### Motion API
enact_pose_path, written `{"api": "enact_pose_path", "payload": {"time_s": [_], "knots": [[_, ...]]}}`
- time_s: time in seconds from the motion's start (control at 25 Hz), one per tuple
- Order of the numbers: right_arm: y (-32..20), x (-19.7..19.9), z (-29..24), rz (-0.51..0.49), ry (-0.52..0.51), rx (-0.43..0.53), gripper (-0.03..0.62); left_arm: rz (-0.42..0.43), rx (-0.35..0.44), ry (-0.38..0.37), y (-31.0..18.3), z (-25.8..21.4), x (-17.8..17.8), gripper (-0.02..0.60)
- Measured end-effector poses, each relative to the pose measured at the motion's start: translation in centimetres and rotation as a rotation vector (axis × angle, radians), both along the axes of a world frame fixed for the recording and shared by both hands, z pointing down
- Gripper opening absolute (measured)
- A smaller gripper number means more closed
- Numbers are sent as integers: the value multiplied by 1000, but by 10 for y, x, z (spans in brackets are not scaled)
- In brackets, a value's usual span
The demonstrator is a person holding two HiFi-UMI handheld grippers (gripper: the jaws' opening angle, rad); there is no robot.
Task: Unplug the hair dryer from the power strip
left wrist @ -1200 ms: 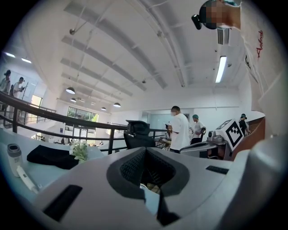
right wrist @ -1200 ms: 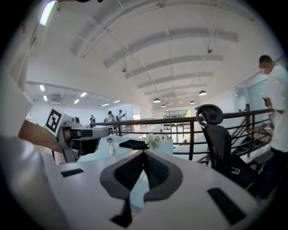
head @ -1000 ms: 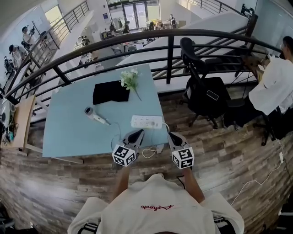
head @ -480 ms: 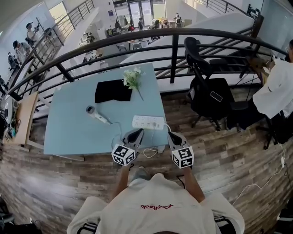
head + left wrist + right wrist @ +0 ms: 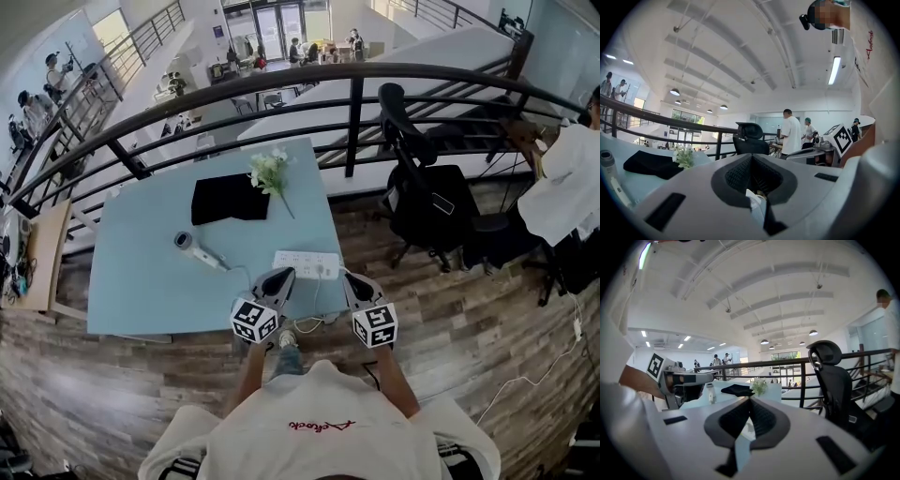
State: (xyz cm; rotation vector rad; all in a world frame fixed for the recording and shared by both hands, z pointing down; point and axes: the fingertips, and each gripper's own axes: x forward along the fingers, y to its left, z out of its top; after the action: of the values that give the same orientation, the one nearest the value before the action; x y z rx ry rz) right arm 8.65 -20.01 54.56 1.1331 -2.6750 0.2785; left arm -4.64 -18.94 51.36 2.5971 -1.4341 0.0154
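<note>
A white power strip [image 5: 306, 264] lies near the front edge of the light blue table [image 5: 150, 281]. The grey and white hair dryer [image 5: 196, 247] lies to its left, and a thin cord runs from it toward the strip. My left gripper [image 5: 280, 275] is shut and empty, its tip just short of the strip's left end. My right gripper [image 5: 352, 279] is also shut and empty, at the table's front right corner. In the left gripper view the jaws [image 5: 752, 157] point level over the table, with the dryer [image 5: 607, 161] at the far left. The right gripper view shows shut jaws [image 5: 749, 400] and the dryer [image 5: 710, 393].
A black cloth [image 5: 230, 198] and a sprig of white flowers [image 5: 269, 169] lie at the table's far side. A dark railing [image 5: 352, 112] runs behind it. A black office chair [image 5: 422, 192] stands to the right, and a person in white [image 5: 567, 183] sits at the far right.
Both grippers have moved forward together toward the table. Their tips now sit closer to the power strip. Both jaws stayed shut.
</note>
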Motion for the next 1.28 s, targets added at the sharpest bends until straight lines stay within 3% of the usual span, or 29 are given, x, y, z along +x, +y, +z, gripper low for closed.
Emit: {"api": "enact_pose_path", "payload": {"time_s": [0.44,0.64,1.04,1.28], "knots": [[-60,-52,-5,63,41,11,17,41,6,28,-65,3,-61,8],[-82,-74,-12,106,64,18,17,63,-5,83,-85,5,-87,8],[-97,-95,-5,219,86,5,17,123,-57,156,-101,26,-119,8],[-91,-92,4,267,98,-14,17,148,-94,160,-106,42,-127,8]]}}
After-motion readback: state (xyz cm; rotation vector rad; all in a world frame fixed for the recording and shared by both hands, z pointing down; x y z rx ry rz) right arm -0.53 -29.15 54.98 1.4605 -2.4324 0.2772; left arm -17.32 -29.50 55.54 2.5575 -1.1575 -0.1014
